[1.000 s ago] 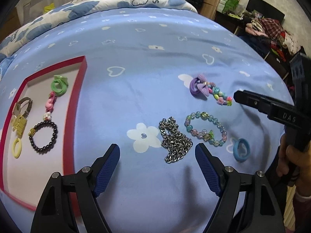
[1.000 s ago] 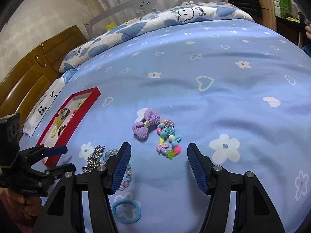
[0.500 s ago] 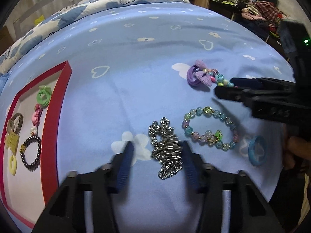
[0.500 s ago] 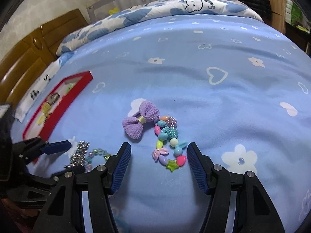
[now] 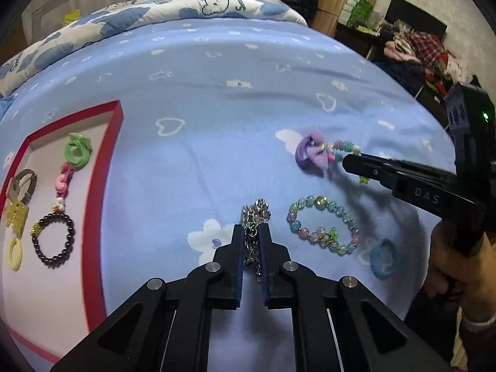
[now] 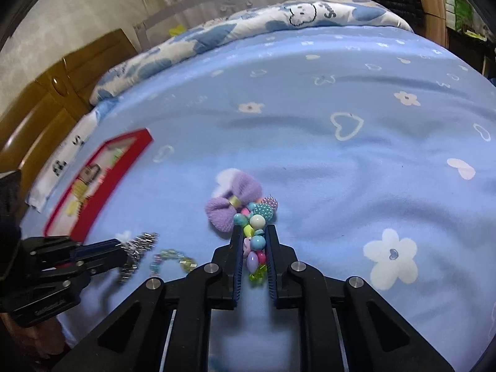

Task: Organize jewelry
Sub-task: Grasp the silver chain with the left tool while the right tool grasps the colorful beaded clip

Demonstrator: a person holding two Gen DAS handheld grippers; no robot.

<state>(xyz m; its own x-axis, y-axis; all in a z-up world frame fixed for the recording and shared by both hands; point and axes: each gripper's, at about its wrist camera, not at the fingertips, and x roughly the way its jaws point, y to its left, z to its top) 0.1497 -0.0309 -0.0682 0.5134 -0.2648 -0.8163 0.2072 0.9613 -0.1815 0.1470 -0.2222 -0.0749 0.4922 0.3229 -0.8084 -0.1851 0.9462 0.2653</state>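
silver chain (image 5: 254, 220) is pinched between the pads of my left gripper (image 5: 250, 232); those jaws have just been closing and now clamp its near end, rest of the chain bunched on the sheet beyond the tips. my right gripper (image 6: 253, 241) has just been closing too and now squeezes the multicolour bead bracelet (image 6: 256, 232), purple bow hair tie (image 6: 233, 204) touching its far end. both grabbed low, i reckon so the limp strands lift without slipping.

red tray (image 5: 102, 167) sits to the left, well apart, already holding a green hair tie (image 5: 77, 152) and a dark bead bracelet (image 5: 54, 239), so likely the drop spot. pastel bead bracelet (image 5: 322, 224) and blue ring tie (image 5: 383, 258) still loose on the blue bedsheet (image 5: 217, 99), soft and slightly creased. cloud-print pillow (image 6: 279, 18) at the head, wooden headboard (image 6: 40, 99), cluttered shelves at the far right.
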